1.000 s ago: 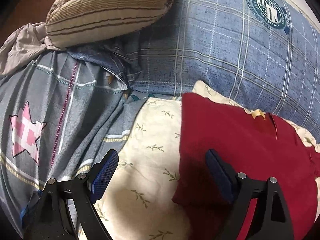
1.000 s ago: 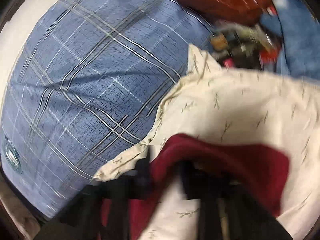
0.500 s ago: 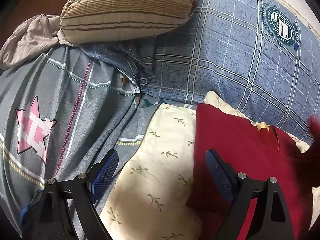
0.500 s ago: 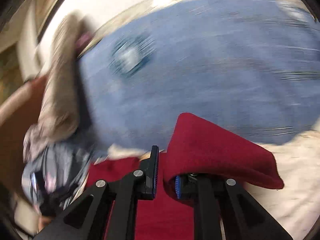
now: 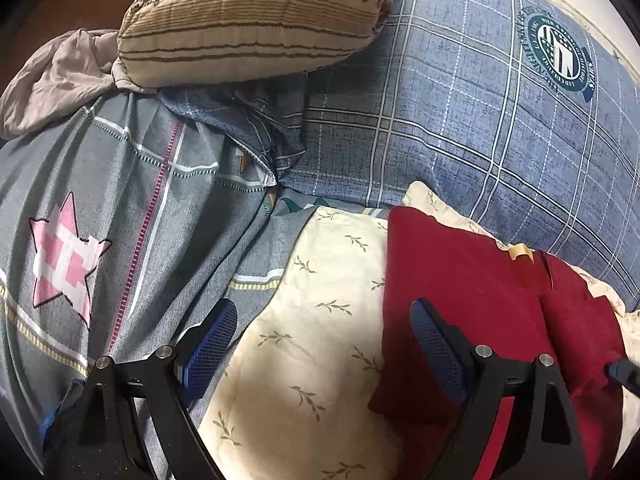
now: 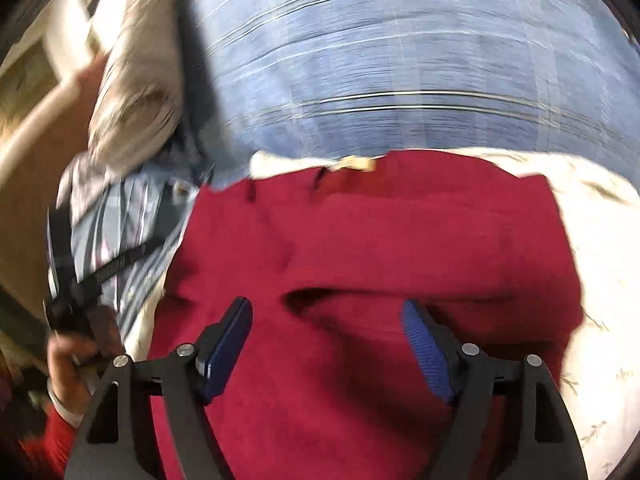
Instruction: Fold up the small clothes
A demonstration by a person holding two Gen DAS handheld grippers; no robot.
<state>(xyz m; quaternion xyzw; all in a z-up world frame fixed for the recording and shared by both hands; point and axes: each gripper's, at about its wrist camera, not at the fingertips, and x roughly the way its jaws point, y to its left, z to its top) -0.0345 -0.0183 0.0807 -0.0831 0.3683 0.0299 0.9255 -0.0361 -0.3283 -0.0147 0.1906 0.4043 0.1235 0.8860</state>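
A dark red garment [image 5: 472, 292] lies on a cream cloth with a leaf print [image 5: 320, 340]; a fold of it rests on its right part. It fills the lower half of the right wrist view [image 6: 380, 240], which is blurred. My left gripper [image 5: 324, 336] is open and empty, low over the cream cloth, with its right finger at the garment's left edge. My right gripper [image 6: 328, 336] is open and empty just above the garment. The left gripper also shows in the right wrist view [image 6: 68, 280] at the far left, held by a hand.
A blue plaid quilt [image 5: 480, 128] lies behind the garment. A grey cover with a pink star [image 5: 68, 248] is on the left. A striped beige pillow [image 5: 248, 24] and a grey cloth [image 5: 52, 80] sit at the back left.
My right gripper carried a flap of the red garment over onto the rest of it, then opened and let it go. My left gripper drew back slightly.
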